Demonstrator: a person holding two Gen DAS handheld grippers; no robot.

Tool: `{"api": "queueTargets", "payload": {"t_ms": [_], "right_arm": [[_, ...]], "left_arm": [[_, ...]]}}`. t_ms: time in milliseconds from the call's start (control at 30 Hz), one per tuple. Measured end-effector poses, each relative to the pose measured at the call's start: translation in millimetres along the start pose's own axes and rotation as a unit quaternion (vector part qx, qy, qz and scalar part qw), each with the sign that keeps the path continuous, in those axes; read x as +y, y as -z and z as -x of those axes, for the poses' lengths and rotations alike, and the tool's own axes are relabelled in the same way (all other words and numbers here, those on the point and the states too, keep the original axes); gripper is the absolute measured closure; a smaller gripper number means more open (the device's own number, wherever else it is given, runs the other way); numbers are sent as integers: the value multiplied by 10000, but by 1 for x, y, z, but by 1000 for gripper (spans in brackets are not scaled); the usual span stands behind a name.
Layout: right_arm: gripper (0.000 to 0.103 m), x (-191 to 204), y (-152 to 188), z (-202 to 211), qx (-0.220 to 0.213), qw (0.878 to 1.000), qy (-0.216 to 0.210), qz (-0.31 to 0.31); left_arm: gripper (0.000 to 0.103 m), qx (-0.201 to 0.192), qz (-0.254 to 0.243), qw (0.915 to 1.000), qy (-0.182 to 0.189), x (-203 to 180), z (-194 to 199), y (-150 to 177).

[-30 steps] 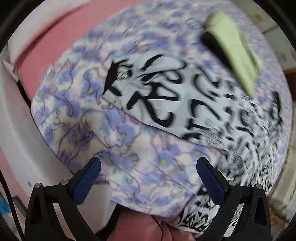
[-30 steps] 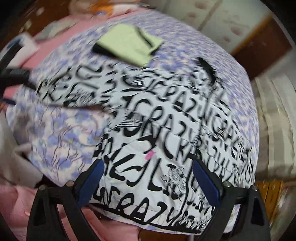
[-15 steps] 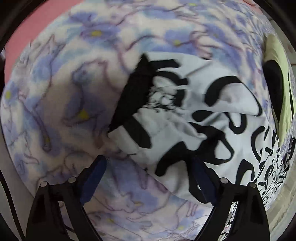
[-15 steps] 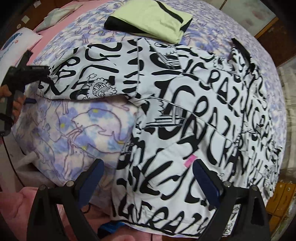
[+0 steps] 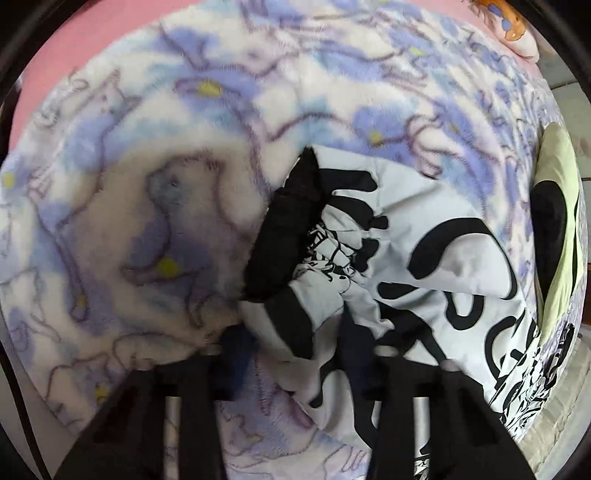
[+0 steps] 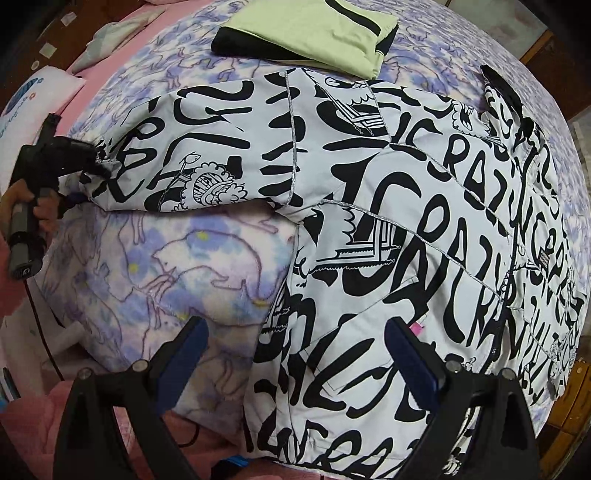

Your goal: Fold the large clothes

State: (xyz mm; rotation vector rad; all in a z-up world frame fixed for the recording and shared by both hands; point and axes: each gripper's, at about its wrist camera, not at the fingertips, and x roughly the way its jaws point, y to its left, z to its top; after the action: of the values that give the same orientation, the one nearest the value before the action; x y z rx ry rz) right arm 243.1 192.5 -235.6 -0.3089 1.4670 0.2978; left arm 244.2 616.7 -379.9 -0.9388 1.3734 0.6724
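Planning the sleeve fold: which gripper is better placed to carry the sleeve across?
Left. The left gripper has just closed on the sleeve cuff of the jacket; the right gripper hovers open near the hem, gripping nothing.

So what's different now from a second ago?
The left tool dropped onto the jacket's sleeve cuff and has just been closing on it. The right tool came down nearer the jacket, open. The green garment stayed put.

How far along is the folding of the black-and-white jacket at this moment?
Done: a green garment already lies folded on the blanket. In hand: the left gripper has just been closing on the jacket cuff. The right gripper hangs open above the hem. Left: every fold; the jacket lies spread flat.
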Motion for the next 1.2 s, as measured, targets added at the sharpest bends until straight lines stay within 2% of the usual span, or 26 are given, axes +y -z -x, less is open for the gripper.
{"api": "queueTargets", "payload": {"t_ms": [67, 167, 333, 433, 567, 767, 933, 1033, 1100, 1200], "right_arm": [[6, -3, -1, -3, -78, 9999, -97, -99], [6, -11, -3, -3, -448, 9980, -364, -261], [6, -25, -4, -8, -788, 9947, -425, -508], [6, -39, 0, -8, -1014, 9909, -542, -702], [6, -71, 16, -1, -1269, 9853, -700, -904], [7, -126, 42, 16, -1556, 9811, -741, -875], [7, -176, 64, 35, -1891, 9756, -875, -699], [7, -206, 79, 43, -2058, 9727, -885, -612], [7, -229, 89, 47, -2221, 9688, -909, -618], [7, -260, 104, 48, -2355, 9630, -1033, -808]], "left_arm": [[83, -84, 18, 9999, -130, -7, 6, 3], [88, -397, -61, 9989, -239, -29, 24, 16], [88, -1237, -371, 9916, 96, -61, 78, 41], [89, -1625, -767, 9831, 360, -89, 119, 61], [89, -2140, -1399, 9622, 935, -127, 177, 92], [89, -2431, -1810, 9366, 1758, -181, 231, 182], [89, -2558, -2140, 9139, 2313, -237, 252, 272], [89, -2639, -2409, 8973, 2593, -272, 261, 319], [89, -2656, -2618, 8861, 2753, -297, 260, 350], [89, -2550, -2936, 8739, 2917, -334, 254, 393]]}}
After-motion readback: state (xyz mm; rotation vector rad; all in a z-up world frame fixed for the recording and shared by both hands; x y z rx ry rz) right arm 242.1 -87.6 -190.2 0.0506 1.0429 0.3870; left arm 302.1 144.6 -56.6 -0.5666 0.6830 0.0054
